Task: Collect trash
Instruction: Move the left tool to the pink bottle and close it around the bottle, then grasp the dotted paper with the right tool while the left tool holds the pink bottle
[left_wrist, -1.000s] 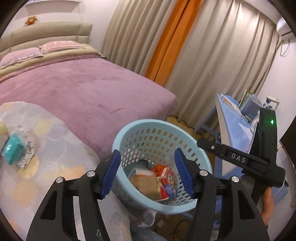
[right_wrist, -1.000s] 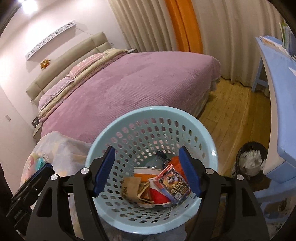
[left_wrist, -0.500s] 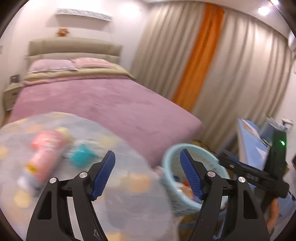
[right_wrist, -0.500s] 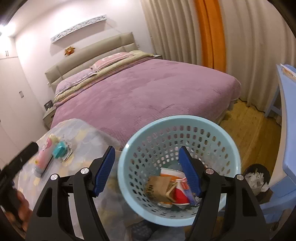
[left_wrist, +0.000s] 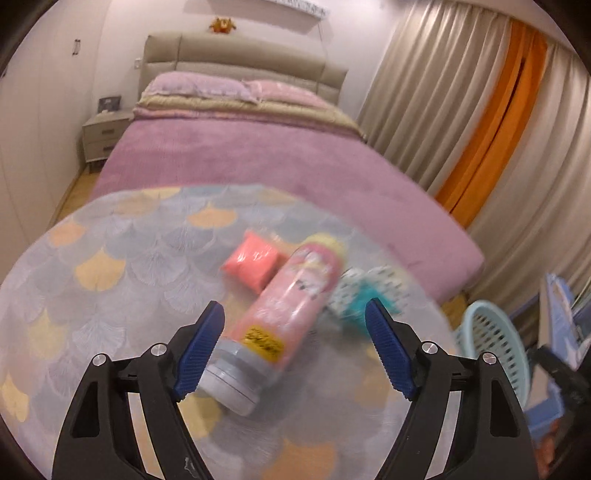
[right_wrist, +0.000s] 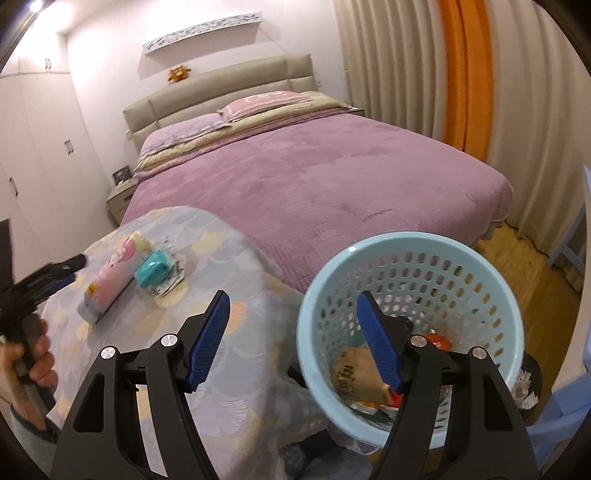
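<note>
Trash item, pink bottle (left_wrist: 291, 317): lies on its side on the round table (left_wrist: 110, 280), grey cap end toward the camera, yellow end away; left gripper (left_wrist: 295, 350) hangs over it, jaws wide and opening, empty, the cap end just inside the left pad; right gripper (right_wrist: 293, 339) also wide and empty, poised between table edge and blue basket (right_wrist: 410, 332), its right finger over the basket rim.

Handling, judged: rigid smooth plastic cylinder, likely light and probably near empty; slick and round, so apt to roll or squirt out of a pinch; best taken across the mid-body, pads square to the long axis, clear of the tapering cap.

Neighbours: coral pouch (left_wrist: 253, 260) touching the bottle's far side, soft; teal packet (left_wrist: 360, 299) on spotted wrapping just beside, blurred; both probably light and crushable.

Destination: basket beside the table, already holding a paper bag (right_wrist: 354, 373) and other wrappers.

Change from a second ago: left view then looked down into the basket, jaws narrower; it now faces the table items; right view has swung to take in the table.
</note>
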